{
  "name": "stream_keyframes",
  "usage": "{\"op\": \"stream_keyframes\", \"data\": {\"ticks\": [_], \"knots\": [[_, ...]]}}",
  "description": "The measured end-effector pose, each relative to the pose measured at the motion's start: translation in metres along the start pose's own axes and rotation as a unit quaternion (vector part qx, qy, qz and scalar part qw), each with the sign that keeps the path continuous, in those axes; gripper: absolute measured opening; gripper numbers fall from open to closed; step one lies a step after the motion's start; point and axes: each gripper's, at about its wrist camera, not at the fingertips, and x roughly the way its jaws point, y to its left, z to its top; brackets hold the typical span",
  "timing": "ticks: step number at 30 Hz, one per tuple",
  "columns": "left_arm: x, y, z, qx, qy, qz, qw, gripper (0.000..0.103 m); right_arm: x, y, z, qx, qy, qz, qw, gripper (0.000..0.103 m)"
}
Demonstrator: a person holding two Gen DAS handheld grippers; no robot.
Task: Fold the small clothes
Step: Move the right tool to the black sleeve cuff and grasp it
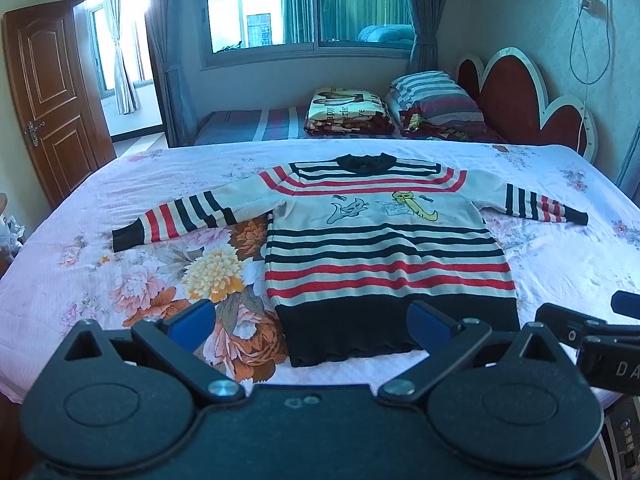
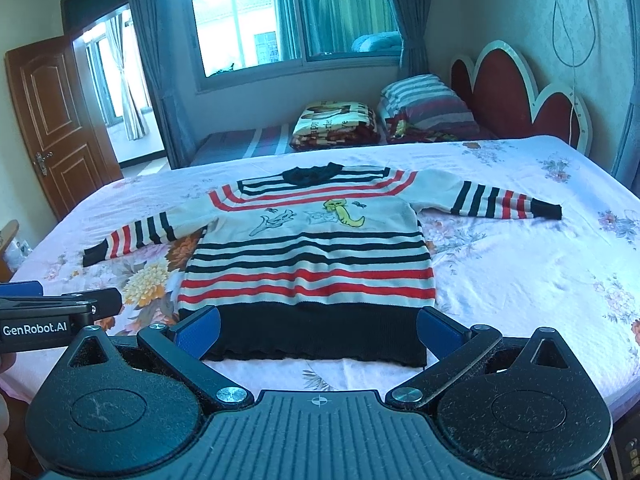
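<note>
At the bottom of each wrist view a gripper stands spread wide and empty: the left gripper [image 1: 312,320] and the right gripper [image 2: 318,326] both hover at the near edge of the bed [image 1: 560,264], apparently poised to begin. Just beyond, mid-frame, the striped sweater [image 1: 384,248] lies flat, face up, sleeves spread to either side, hem nearest, seemingly laid out for folding. Farther off, upper centre, folded blankets [image 1: 348,112] sit below the window [image 1: 308,4].

Sweater [image 1: 384,248]: cream, navy and red stripes, black hem. Bedsheet [image 1: 100,280]: pink, floral print. Headboard [image 1: 516,96]: red, white-edged. Claw pads [image 2: 200,330]: blue.
</note>
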Motion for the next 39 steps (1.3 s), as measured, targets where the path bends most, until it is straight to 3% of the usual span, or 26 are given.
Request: {"op": "stream_keyframes", "data": {"ticks": [18, 33, 39], "knots": [[0.086, -0.012, 0.042, -0.012, 0.04, 0.029, 0.9987, 0.102, 0.082, -0.046, 0.041, 0.0, 0.02, -0.025, 0.999, 0.103], [0.208, -0.052, 0.091, -0.015, 0.077, 0.03, 0.9964, 0.102, 0.198, -0.149, 0.095, 0.027, 0.024, -0.059, 0.998, 0.103], [0.253, -0.068, 0.105, -0.029, 0.075, 0.033, 0.9962, 0.102, 0.247, -0.193, 0.109, 0.039, 0.036, -0.067, 0.996, 0.103]]}}
